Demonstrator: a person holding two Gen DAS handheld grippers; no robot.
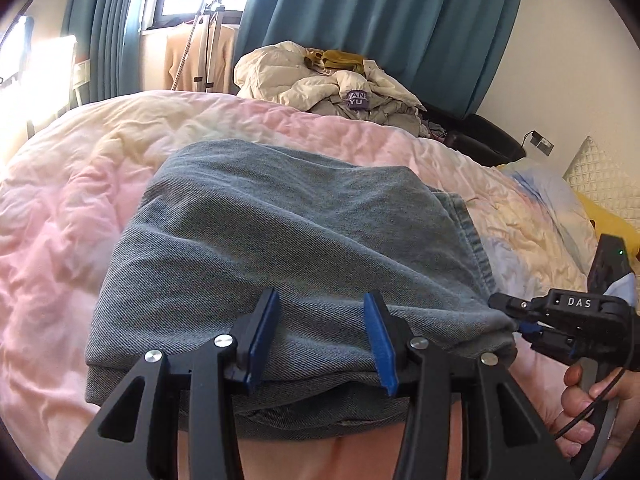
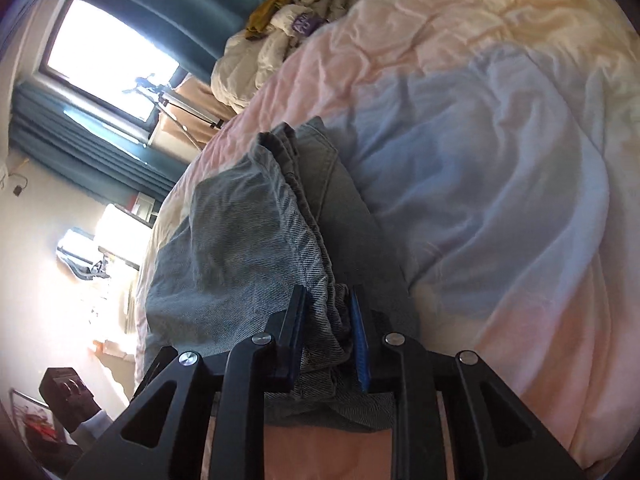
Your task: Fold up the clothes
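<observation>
**Folded grey denim on the bed, right claw gripping its corner**

The grey denim garment [image 1: 280, 240] lies folded in layers on the pink bed cover [image 1: 60, 240], its near edge close to the near edge of the bed; the left claw [image 1: 320, 340] hovers over that near edge with its blue pads apart, denim showing between them but not pinched; the right claw [image 2: 326, 336] is clamped on a bunched fold of the denim at the garment's right corner, and in the left wrist view it [image 1: 516, 312] meets that corner from the side, a hand [image 1: 592, 412] gripping its handle.

Left of the garment, beyond it and right of it the bed cover lies bare though rumpled; past the garment's far edge, off the bed, sits a heap of cream clothes [image 1: 320, 76] against teal curtains [image 1: 380, 20].

White letters "DAS" [image 1: 579, 302] show on the right claw's body; a purple patch [image 1: 357, 99] in the heap reads partly "ANG" over "YU".
</observation>
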